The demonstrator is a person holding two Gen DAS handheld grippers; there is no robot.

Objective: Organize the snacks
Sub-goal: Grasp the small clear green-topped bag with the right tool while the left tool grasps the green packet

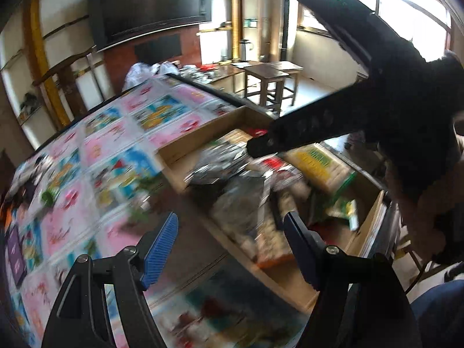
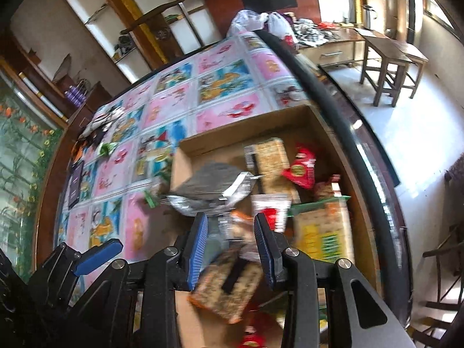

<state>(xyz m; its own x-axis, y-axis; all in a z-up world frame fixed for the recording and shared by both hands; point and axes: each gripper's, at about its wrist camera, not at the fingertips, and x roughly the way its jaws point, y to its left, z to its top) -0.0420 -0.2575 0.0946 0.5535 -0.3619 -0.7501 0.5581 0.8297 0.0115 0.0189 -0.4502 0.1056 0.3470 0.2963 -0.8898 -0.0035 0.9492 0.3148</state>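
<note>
A shallow cardboard box (image 1: 203, 124) (image 2: 232, 133) lies on the table and holds several snack packs. Among them are a silver bag (image 1: 223, 162) (image 2: 208, 185), a yellow and green pack (image 1: 319, 165) (image 2: 322, 232), a red pouch (image 2: 301, 168) and a brown cracker pack (image 2: 229, 284). My left gripper (image 1: 232, 249) is open and empty, above the box's near-left edge. My right gripper (image 2: 232, 246) is open over the box, with the brown cracker pack below its fingers; it shows as a black arm (image 1: 333, 121) in the left wrist view. The frames are blurred.
A pink and blue patterned cloth (image 1: 95, 145) (image 2: 179, 92) covers the table. A dark booklet (image 2: 74, 182) and small items lie at its far left. The black table edge (image 2: 333, 92) runs along the right. Wooden stools (image 2: 388, 66), plastic bags (image 2: 255, 20) and shelves stand beyond.
</note>
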